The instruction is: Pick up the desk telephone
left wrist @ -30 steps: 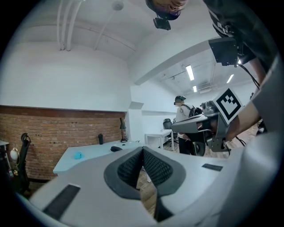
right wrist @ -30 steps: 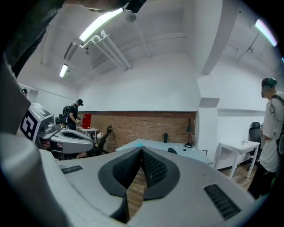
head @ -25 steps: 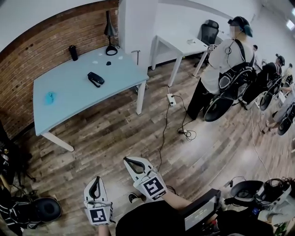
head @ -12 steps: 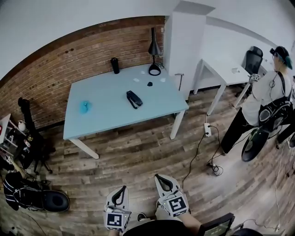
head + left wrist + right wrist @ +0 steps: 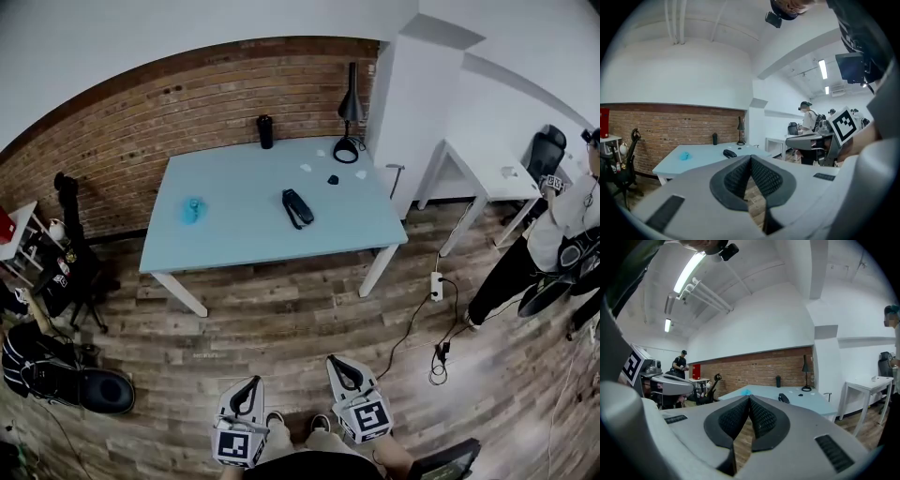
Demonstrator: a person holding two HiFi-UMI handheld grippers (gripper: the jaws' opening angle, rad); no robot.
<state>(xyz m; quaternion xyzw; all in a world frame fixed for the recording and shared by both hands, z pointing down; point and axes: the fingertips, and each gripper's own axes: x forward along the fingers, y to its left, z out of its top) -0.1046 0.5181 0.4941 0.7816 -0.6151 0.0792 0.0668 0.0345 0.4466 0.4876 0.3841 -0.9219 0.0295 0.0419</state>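
Head view: a light blue table [image 5: 234, 239] is seen against a brick wall [image 5: 141, 122]. The desk telephone [image 5: 297, 207] is laid flat near the middle of the tabletop, untouched. A black lamp [image 5: 350, 112] and a dark bottle [image 5: 265, 131] are placed along the far edge, and a small blue object [image 5: 192, 209] sits toward the left side. The left gripper [image 5: 251, 384] and right gripper [image 5: 336, 364] are held low in the frame over the wooden floor [image 5: 281, 314], side by side and apart from each other, both pointed toward the table and well apart from it. A power strip [image 5: 436, 286] is seen on the floor at right, and a person [image 5: 562, 234] is partly cut off at the right edge.

Left gripper view: the left gripper's [image 5: 750, 157] jaws are clenched, pads met, nothing caught between them. The telephone [image 5: 730, 153] is seen far ahead on the table, just above the jaw tips in frame.

Right gripper view: the right gripper's [image 5: 749, 398] jaws are likewise clenched on nothing. The telephone [image 5: 783, 398] is seen on the tabletop, right of the jaw tips in frame and well off. The lamp and bottle are made out behind it by the wall.
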